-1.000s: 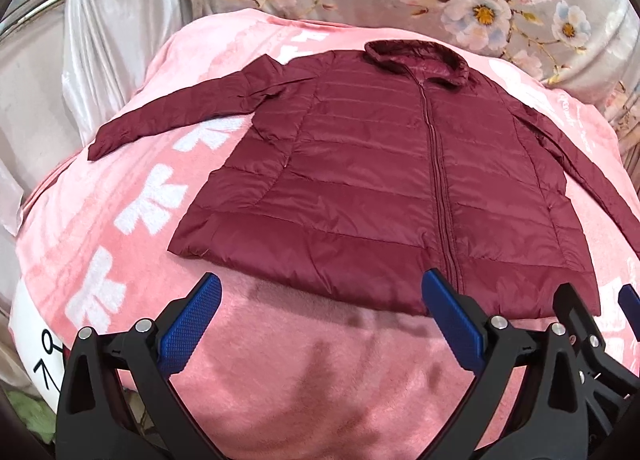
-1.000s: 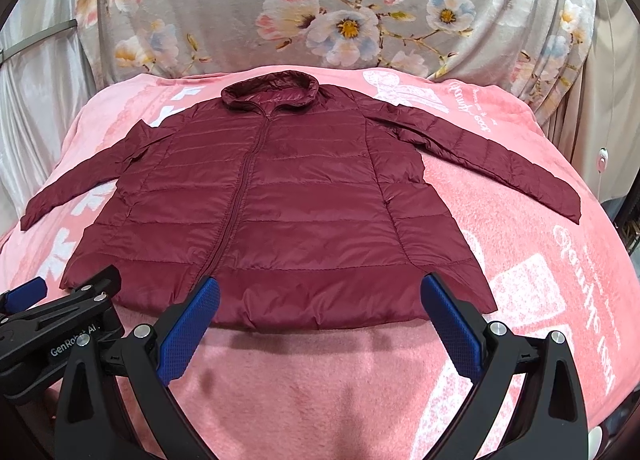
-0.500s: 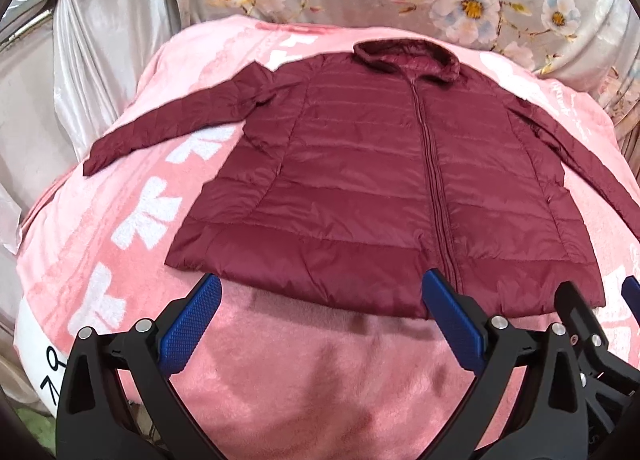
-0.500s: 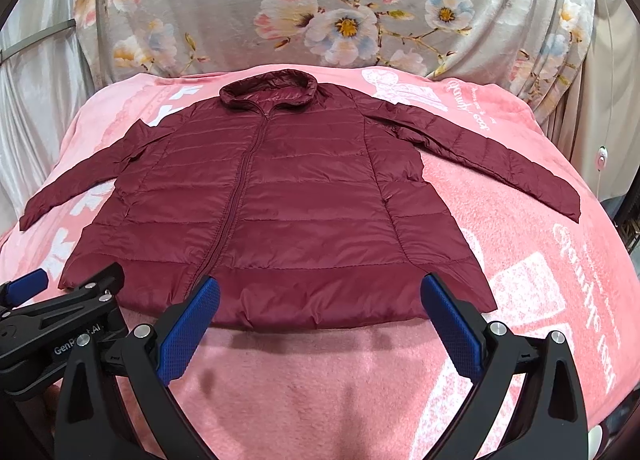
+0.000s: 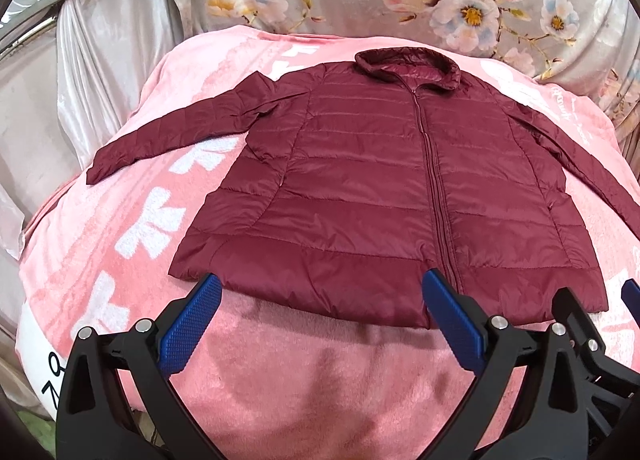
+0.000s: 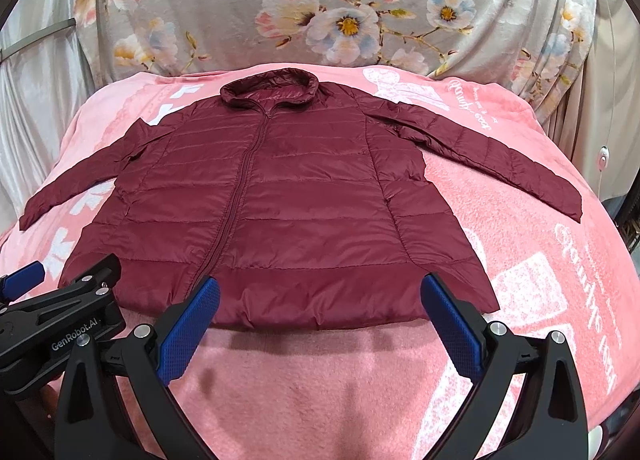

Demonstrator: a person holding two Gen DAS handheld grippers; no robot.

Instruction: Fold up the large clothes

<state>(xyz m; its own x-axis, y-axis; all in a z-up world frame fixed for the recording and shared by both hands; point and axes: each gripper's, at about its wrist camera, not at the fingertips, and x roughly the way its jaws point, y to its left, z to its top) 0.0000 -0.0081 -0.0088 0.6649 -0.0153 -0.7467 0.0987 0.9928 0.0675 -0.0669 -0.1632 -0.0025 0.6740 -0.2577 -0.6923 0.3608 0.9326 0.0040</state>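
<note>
A maroon quilted jacket [image 5: 380, 188] lies flat and zipped on a pink blanket, collar at the far side, both sleeves spread outward; it also shows in the right wrist view [image 6: 280, 204]. My left gripper [image 5: 320, 312] is open and empty, hovering over the near hem left of the zip. My right gripper [image 6: 320, 312] is open and empty over the near hem right of the zip. The left gripper's body [image 6: 60, 324] shows at the lower left of the right wrist view.
The pink blanket [image 6: 540, 280] with white lettering covers a raised bed-like surface. A floral cloth [image 6: 340, 12] hangs behind it. Silvery drapes [image 5: 80, 80] stand at the left, and the blanket's edge drops off on both sides.
The left gripper has shifted to the left and tilted, so the jacket sits further right in its view. The right gripper has barely moved. Both stay open.
</note>
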